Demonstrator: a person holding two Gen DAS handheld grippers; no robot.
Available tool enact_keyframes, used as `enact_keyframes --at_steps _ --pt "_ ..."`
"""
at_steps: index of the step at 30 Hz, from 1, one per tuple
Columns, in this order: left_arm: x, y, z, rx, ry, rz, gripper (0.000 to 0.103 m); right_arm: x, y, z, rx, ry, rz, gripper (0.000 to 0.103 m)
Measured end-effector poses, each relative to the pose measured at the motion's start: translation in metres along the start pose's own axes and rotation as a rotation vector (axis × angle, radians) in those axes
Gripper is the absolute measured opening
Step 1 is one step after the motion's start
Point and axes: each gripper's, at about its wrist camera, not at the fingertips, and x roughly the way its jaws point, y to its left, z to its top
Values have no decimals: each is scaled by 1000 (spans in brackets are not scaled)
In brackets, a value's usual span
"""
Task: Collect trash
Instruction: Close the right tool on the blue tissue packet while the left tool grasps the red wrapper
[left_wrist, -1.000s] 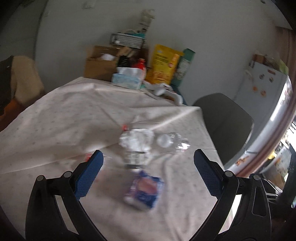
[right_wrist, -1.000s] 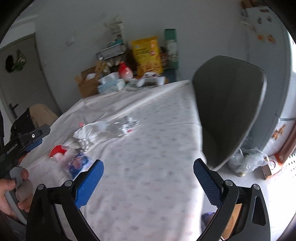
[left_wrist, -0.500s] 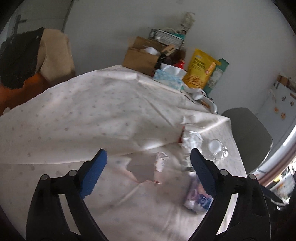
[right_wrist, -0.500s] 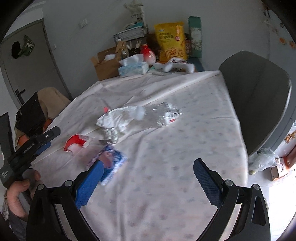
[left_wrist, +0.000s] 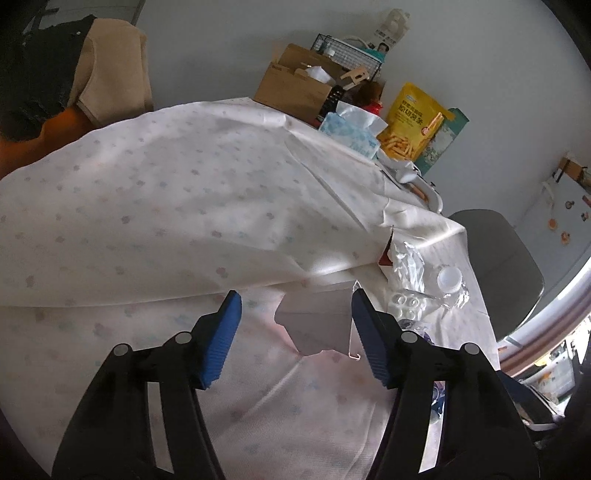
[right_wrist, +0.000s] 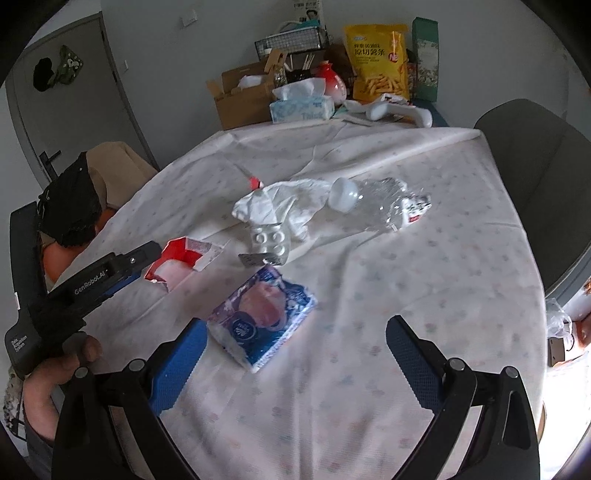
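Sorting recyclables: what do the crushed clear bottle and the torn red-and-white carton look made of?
Crushed clear bottle: thin transparent plastic, glossy; see-through crinkled walls.
Torn red-and-white carton: probably coated paperboard; ragged torn edges, stiff folded walls, matte white inside.

Red-and-white carton (right_wrist: 181, 260), blue wrapper (right_wrist: 264, 314), pale flower-dotted tablecloth (right_wrist: 424, 295).

text: "genrobot.ai" on left hand-held gripper (right_wrist: 122, 264) | "原切薯条" on yellow snack bag (right_wrist: 380, 59)

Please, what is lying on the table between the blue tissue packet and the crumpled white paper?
In the right wrist view, an empty blister pack and a small foil strip lie between the blue tissue packet and the crumpled white paper.
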Motion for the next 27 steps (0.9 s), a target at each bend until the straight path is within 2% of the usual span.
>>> enact_keyframes --at_steps 14,15,16,17,18,21,27 --pt "19 -17 0 7 46 -71 66 2 -10 2 32 8 -6 95" --pt "21 -16 0 4 53 -73 63 2 -10 2 32 10 -7 95" --pt "24 -15 1 -4 66 -83 44 4 -10 2 31 13 -8 95" --pt "26 -13 1 -12 86 -90 35 5 -9 2 29 17 -7 95" --pt "26 -11 0 -18 85 -94 33 7 -7 2 26 20 -5 95" --pt "17 -10 0 -2 61 -65 9 14 -2 3 16 33 2 93" --pt "-1 4 2 -22 25 -41 7 35 13 6 18 79 43 83"
